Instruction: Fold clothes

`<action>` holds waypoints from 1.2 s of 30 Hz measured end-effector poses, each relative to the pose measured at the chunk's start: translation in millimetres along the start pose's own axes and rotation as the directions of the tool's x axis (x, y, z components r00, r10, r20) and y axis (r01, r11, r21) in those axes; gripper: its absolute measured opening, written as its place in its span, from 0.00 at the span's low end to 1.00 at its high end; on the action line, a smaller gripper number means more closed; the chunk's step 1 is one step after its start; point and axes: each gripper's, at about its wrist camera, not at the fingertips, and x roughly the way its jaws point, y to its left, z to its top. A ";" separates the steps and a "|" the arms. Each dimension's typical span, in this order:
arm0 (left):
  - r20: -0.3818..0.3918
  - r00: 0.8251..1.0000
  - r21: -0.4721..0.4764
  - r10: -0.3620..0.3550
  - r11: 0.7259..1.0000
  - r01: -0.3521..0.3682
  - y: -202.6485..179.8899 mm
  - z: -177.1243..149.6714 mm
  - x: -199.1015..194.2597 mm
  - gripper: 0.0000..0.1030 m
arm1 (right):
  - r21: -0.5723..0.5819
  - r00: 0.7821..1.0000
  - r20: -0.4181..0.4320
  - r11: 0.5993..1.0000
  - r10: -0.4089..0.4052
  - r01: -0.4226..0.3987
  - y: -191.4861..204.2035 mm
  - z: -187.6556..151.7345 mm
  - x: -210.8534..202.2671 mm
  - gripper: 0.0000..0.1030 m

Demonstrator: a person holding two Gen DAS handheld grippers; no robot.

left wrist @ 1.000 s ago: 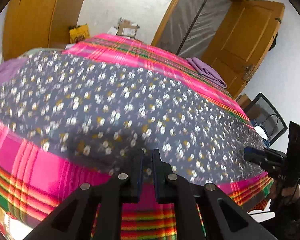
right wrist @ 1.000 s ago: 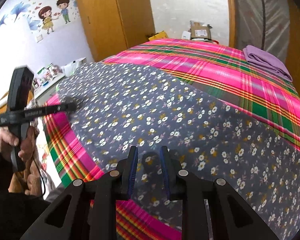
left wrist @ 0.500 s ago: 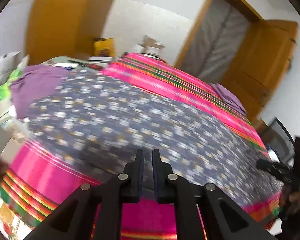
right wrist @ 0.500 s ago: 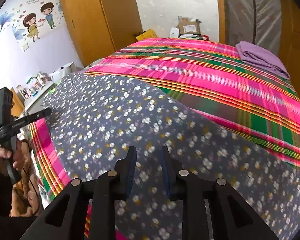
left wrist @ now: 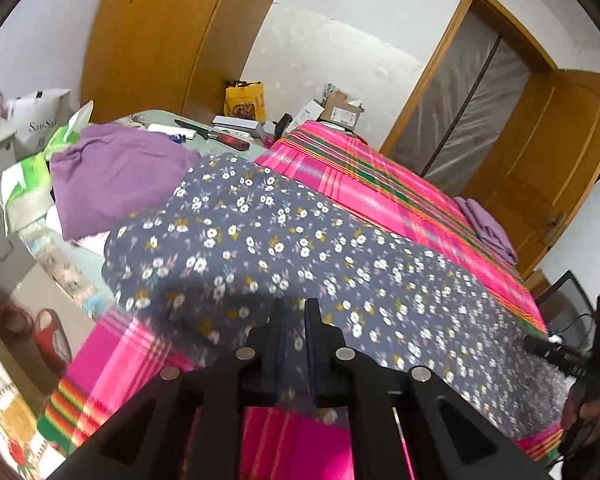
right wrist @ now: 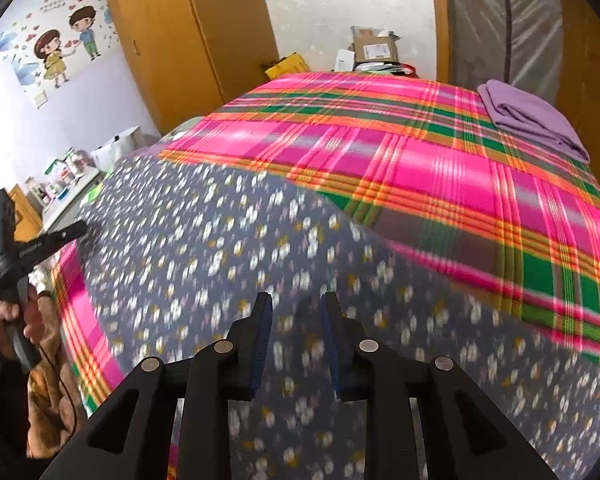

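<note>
A bed covered in pink plaid blanket is carrying a spread grey floral cloth and a folded lilac cloth.

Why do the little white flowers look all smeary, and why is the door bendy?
Right wrist view: the grey floral cloth is streaked by motion blur. Left wrist view: it's mostly sharp, blurred only near the black left gripper. The fisheye lens bends the wooden door frame.
</note>
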 end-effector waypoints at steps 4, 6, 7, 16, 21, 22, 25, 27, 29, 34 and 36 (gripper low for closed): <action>-0.023 1.000 -0.034 0.002 0.999 -0.003 9.7 -4.3 11.5 0.08 | 0.027 1.000 -0.008 1.000 0.011 -0.011 5.9 27.9 21.8 0.25; -0.017 1.000 -0.037 -0.009 0.999 0.009 12.4 -7.3 11.3 0.08 | 0.030 0.999 -0.016 0.999 0.028 -0.028 10.7 39.2 35.8 0.25; -0.014 1.000 -0.038 -0.014 0.999 0.013 13.2 -7.9 10.5 0.08 | 0.030 0.999 -0.022 0.999 0.033 -0.033 13.6 44.6 43.8 0.25; -0.021 0.999 -0.035 -0.024 0.999 0.024 15.2 -6.7 10.7 0.08 | 0.068 0.999 -0.037 0.997 -0.020 0.023 3.3 42.4 54.2 0.22; -0.028 0.999 -0.033 -0.022 0.999 0.021 3.6 -8.0 5.2 0.08 | 0.064 0.999 0.021 0.998 -0.030 0.029 -13.1 5.6 4.6 0.22; -0.029 0.999 -0.029 -0.026 0.999 0.026 -0.2 -8.9 3.7 0.08 | 0.084 0.999 0.026 0.996 -0.038 0.036 -21.8 -4.8 -3.2 0.22; -0.031 0.998 -0.009 -0.049 0.999 0.049 -16.6 -12.0 -0.2 0.08 | 0.177 0.997 0.041 0.982 -0.068 0.060 -55.2 -26.3 -19.5 0.22; -0.041 0.996 0.007 -0.076 0.997 0.076 -30.7 -14.4 -1.1 0.08 | 0.268 0.993 0.055 0.959 -0.109 0.091 -84.0 -37.4 -28.1 0.22; -0.049 0.994 0.036 -0.101 0.994 0.103 -48.5 -18.1 -1.7 0.08 | 0.347 0.988 0.066 0.932 -0.136 0.105 -108.9 -47.0 -37.9 0.22; -0.087 0.984 0.108 -0.158 0.980 0.167 -90.3 -29.8 -1.5 0.08 | 0.465 0.977 0.089 0.876 -0.194 0.131 -143.5 -63.1 -58.1 0.22; -0.105 0.979 0.129 -0.175 0.974 0.188 -104.4 -34.5 0.7 0.08 | 0.459 0.980 0.102 0.882 -0.173 0.109 -139.0 -62.1 -60.3 0.24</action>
